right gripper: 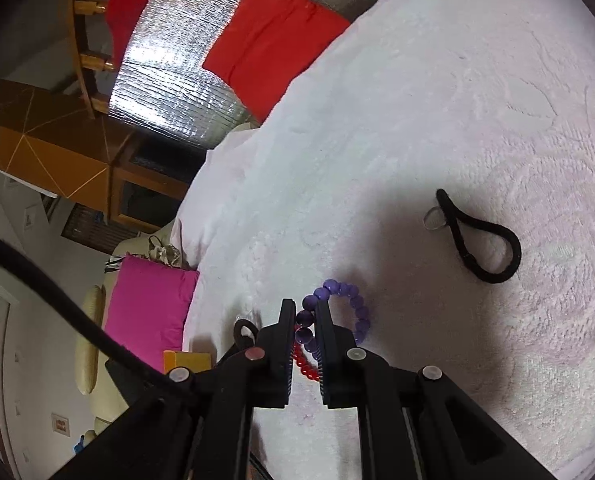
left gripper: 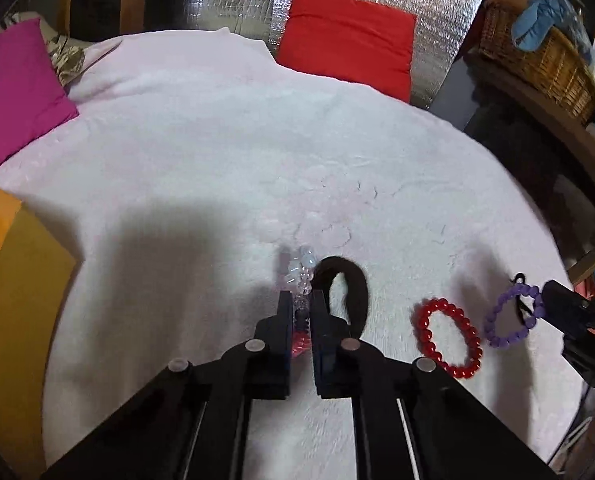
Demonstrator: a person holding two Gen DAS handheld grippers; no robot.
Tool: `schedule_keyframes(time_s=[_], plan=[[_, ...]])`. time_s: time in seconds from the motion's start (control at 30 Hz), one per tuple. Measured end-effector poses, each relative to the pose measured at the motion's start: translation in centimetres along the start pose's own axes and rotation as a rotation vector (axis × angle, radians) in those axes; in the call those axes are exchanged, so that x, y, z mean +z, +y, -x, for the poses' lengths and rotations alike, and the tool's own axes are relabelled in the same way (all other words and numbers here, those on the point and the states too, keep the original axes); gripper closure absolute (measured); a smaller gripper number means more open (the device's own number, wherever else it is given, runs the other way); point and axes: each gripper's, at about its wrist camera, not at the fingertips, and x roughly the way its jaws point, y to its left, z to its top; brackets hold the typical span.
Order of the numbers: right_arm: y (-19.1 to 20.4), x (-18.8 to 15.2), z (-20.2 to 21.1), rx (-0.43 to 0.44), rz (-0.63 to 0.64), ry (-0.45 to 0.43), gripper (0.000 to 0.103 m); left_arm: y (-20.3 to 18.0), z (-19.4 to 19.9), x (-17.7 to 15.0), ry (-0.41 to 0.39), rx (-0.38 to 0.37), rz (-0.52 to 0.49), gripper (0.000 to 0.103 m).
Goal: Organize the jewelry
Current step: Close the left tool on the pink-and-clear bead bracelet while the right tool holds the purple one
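I am clamping the left gripper (left gripper: 302, 304) on the clear bead bracelet (left gripper: 302, 270) and the right gripper (right gripper: 306, 312) on the purple bracelet (right gripper: 343, 300), sorting them apart at three o'clock.

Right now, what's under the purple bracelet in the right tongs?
Red beads show beneath the purple bracelet, over the white towel. The tongs cover the rest of that red bracelet.

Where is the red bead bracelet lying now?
In the left wrist view the red bead bracelet lies flat on the white blanket, low on the right, between the black hair tie and the purple bead bracelet.
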Motion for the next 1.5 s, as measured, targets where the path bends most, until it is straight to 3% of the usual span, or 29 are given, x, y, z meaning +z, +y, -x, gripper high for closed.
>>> schedule_keyframes(time_s=[0.3, 0.83, 1.0, 1.07, 1.1, 1.13, 1.27, 1.4, 1.5], plan=[[2.6, -1.1, -0.5, 0.039, 0.065, 0.003, 0.092, 2.3, 2.5, -1.2, 0.009, -0.014, -0.017, 0.095], [7.7, -4.7, -4.6, 0.110, 0.172, 0.064, 0.092, 3.8, 8.3, -2.7, -0.094, -0.022, -0.019, 0.096], [8.4, -5.7, -5.1, 0.097, 0.203, 0.069, 0.092, 3.8, 7.5, -2.9, -0.064, -0.030, -0.039, 0.095], [8.3, -5.7, -5.0, 0.082, 0.212, 0.060, 0.092, 3.4, 6.6, -2.8, -0.035, -0.018, -0.051, 0.081], [8.2, -5.7, -4.9, 0.074, 0.211, 0.055, 0.092, 3.2, 5.8, -2.8, -0.018, 0.003, -0.054, 0.062], [7.9, -5.5, -4.8, 0.069, 0.205, 0.052, 0.092, 3.0, 5.3, -2.8, -0.012, 0.016, -0.056, 0.049], [6.7, -4.7, -4.5, 0.050, 0.184, 0.042, 0.092, 2.6, 2.1, -2.4, 0.026, 0.099, -0.065, 0.047], [6.3, -4.0, -3.9, 0.046, 0.187, 0.029, 0.092, 2.0, 0.1, -2.6, 0.079, 0.083, -0.075, 0.039], [6.2, -3.7, -3.6, 0.044, 0.194, 0.026, 0.092, 1.2, 0.0, -2.6, 0.070, 0.077, -0.103, 0.034]])
